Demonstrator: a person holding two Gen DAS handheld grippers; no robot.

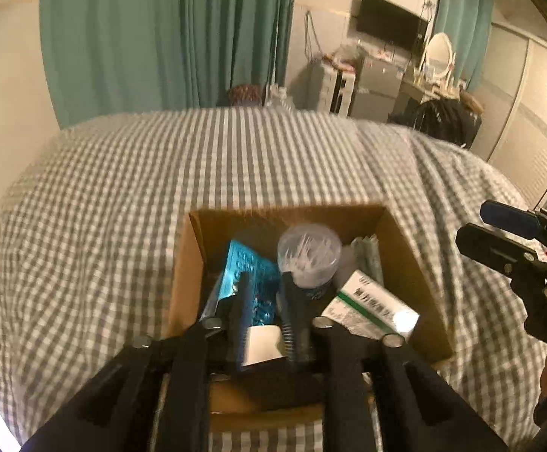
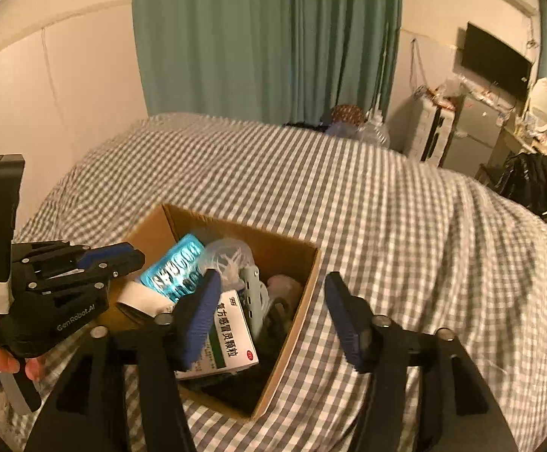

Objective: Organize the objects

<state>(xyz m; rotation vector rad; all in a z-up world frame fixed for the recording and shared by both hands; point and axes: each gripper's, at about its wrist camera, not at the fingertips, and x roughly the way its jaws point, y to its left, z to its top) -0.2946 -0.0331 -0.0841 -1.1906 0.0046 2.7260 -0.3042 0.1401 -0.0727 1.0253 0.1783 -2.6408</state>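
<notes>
**Two hand-held grippers at an open cardboard box on a bed**

*Left wrist view.* The left gripper (image 1: 265,293) reaches down into an open cardboard box (image 1: 405,263) that sits on a bed covered with a grey-and-white checked sheet (image 1: 160,188). Its fingers (image 1: 244,301) stand a narrow gap apart, with a white object (image 1: 264,344) lying between them near their base; whether they grip it cannot be told (the picture is blurred there). Inside the box lie a shiny blue packet (image 1: 247,263) at the left, a clear round tub of cotton swabs (image 1: 309,254) in the middle, and a white-and-green medicine carton (image 1: 371,301) at the right. The right gripper (image 1: 518,233) enters from the right edge, above the sheet and just beside the box. Teal curtains (image 1: 167,34) hang behind the bed, and a wall-mounted screen (image 1: 390,22) shows at the far right.

*Right wrist view.* The right gripper (image 2: 273,316) hovers with its blue-padded fingers (image 2: 201,320) spread wide and nothing between them; the left finger lies over the box interior and the right one over the sheet (image 2: 405,226), so the box's right wall (image 2: 296,324) falls within the gap. The medicine carton (image 2: 232,335), the blue packet (image 2: 175,267) and the swab tub (image 2: 228,260) are seen in the box. The left gripper (image 2: 122,258), held by a hand (image 2: 5,363), points into the box from the left.
</notes>
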